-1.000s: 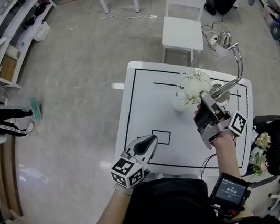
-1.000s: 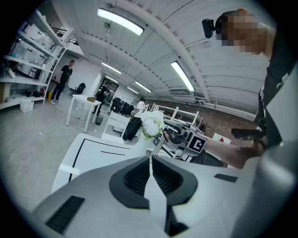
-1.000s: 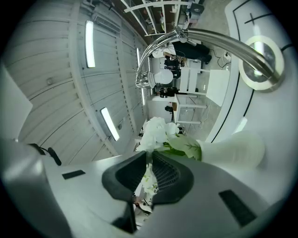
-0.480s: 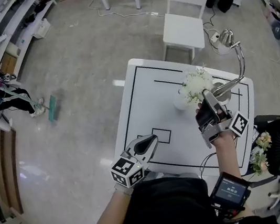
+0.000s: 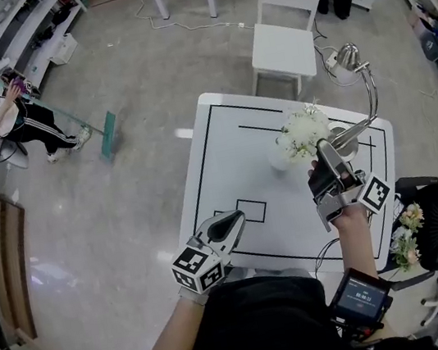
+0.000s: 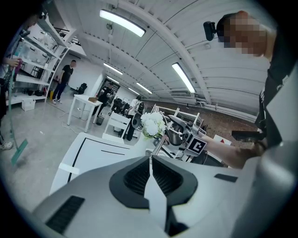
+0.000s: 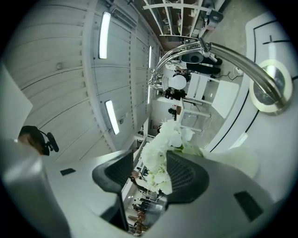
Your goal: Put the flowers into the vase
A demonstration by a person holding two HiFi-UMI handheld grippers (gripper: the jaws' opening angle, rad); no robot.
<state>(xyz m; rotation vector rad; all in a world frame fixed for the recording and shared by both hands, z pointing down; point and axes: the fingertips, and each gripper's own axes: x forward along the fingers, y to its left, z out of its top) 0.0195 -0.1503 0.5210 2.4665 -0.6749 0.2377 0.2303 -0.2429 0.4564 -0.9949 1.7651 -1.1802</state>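
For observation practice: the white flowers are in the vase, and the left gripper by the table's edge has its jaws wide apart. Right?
No: the left gripper has its jaws shut, as the left gripper view shows. The white flowers are in the vase.

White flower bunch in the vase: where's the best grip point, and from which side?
Probably grip the green stems under the flowers, above the vase mouth; the heads are soft and loose. Come from the near side, where the right gripper sits, jaws opening around the blooms. The lamp arm blocks the far right.
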